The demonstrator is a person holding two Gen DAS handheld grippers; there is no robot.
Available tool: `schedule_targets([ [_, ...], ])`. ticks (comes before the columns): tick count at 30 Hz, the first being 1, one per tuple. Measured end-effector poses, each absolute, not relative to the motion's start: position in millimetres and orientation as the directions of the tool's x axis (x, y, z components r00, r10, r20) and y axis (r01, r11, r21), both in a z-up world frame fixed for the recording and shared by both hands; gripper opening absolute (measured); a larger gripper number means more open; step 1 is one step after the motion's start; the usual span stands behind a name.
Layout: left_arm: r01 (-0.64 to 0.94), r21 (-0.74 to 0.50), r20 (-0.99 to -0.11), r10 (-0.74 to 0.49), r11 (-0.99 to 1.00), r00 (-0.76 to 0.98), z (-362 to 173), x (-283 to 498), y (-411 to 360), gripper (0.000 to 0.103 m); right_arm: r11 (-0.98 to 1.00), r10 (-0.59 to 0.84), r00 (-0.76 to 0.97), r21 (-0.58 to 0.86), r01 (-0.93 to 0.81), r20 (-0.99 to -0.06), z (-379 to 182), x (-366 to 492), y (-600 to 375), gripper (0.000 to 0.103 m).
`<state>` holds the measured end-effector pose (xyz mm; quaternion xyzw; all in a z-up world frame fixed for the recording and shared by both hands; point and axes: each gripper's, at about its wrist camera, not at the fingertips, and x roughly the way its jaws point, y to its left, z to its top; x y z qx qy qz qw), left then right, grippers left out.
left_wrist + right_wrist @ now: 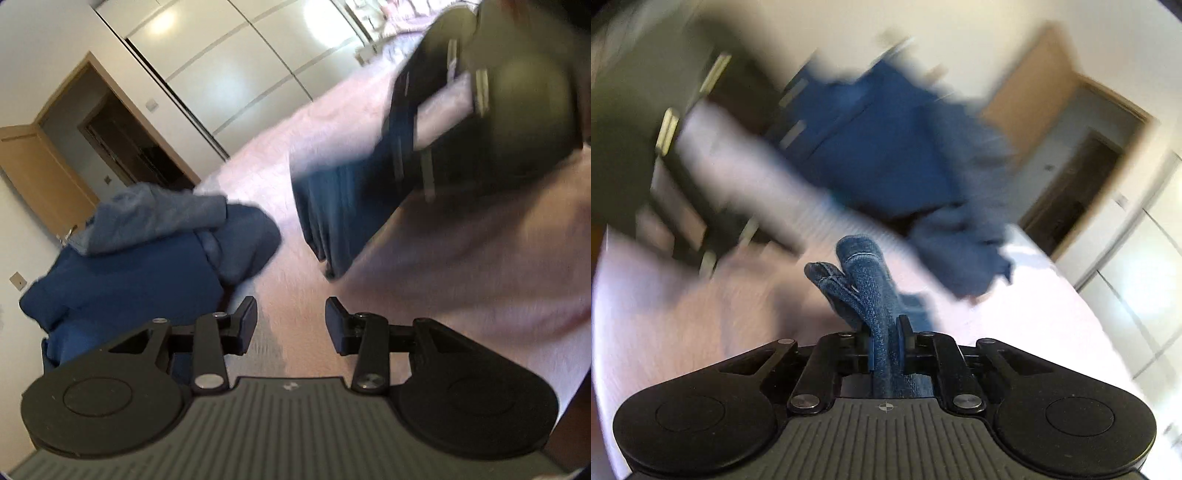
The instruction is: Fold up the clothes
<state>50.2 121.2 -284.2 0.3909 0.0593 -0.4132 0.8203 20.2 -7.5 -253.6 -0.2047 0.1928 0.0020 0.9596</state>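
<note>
My left gripper (291, 325) is open above the pale pink bed cover (461, 266), with nothing between its fingers. Up and to its right, the right gripper's blurred body (480, 107) carries a dark blue denim garment (340, 206) that hangs down toward the bed. In the right wrist view my right gripper (888, 338) is shut on a bunched fold of that denim garment (866, 273), which sticks up past the fingertips. A pile of blue clothes (147, 251) lies left of the left gripper; the same pile (886, 155) shows blurred ahead of the right one.
The bed cover (683, 317) fills the lower parts of both views. A wooden door (40, 173) and an open doorway (136, 144) stand behind the pile. White wardrobe doors (236, 66) line the far wall. The left gripper's blurred body (646, 140) shows in the right wrist view.
</note>
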Motion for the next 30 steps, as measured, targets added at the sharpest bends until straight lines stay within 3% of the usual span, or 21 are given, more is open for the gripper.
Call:
schedule_targets([
  [4,0.757,0.57,-0.394,-0.702,0.32,0.593,-272,38,95,0.04,0.977,-0.199,0.975,0.055,0.206,-0.102,-194,-71,-99,0.009],
  [6,0.782,0.559,-0.396,-0.74,0.276,0.544,-270,27,74,0.04,0.911,-0.331,0.942,0.244,0.334,-0.054,-196,-127,-140,0.009],
  [8,0.811,0.543,-0.407,-0.777,0.217,0.481,-270,13,50,0.04,0.811,-0.45,0.89,0.382,0.443,-0.078,-219,-177,-176,0.009],
  [11,0.849,0.516,-0.433,-0.82,0.115,0.375,-272,-11,13,0.041,0.687,-0.497,0.857,0.541,0.485,-0.137,-256,-212,-204,0.01],
  [13,0.868,0.493,-0.453,-0.837,0.053,0.308,-274,-25,-9,0.041,0.592,-0.514,0.839,0.633,0.498,-0.179,-280,-232,-221,0.021],
  [14,0.877,0.481,-0.462,-0.843,0.024,0.276,-274,-32,-20,0.041,0.541,-0.52,0.83,0.675,0.502,-0.201,-292,-242,-229,0.031],
  [18,0.896,0.437,-0.497,-0.852,-0.082,0.165,-272,-53,-53,0.041,0.311,-0.529,0.796,0.806,0.503,-0.292,-341,-283,-262,0.033],
  [21,0.898,0.404,-0.551,-0.83,-0.171,0.09,-275,-65,-69,0.04,0.286,-0.523,0.809,0.839,0.462,-0.268,-348,-294,-266,0.039],
  [26,0.878,0.395,-0.635,-0.771,-0.269,0.049,-289,-75,-81,0.039,0.245,-0.49,0.83,0.871,0.425,-0.266,-350,-296,-291,0.039],
  [27,0.878,0.393,-0.641,-0.766,-0.275,0.046,-289,-74,-83,0.039,0.23,-0.48,0.837,0.883,0.41,-0.263,-349,-299,-297,0.038],
  [28,0.875,0.39,-0.648,-0.761,-0.287,0.039,-288,-74,-84,0.039,0.238,-0.487,0.838,0.886,0.397,-0.245,-345,-305,-301,0.017],
  [29,0.87,0.389,-0.654,-0.756,-0.304,0.029,-287,-76,-84,0.039,0.253,-0.5,0.838,0.888,0.385,-0.221,-339,-312,-304,0.007],
  [30,0.863,0.392,-0.66,-0.751,-0.318,0.023,-288,-78,-86,0.04,0.268,-0.512,0.836,0.888,0.373,-0.197,-333,-319,-307,0.006],
])
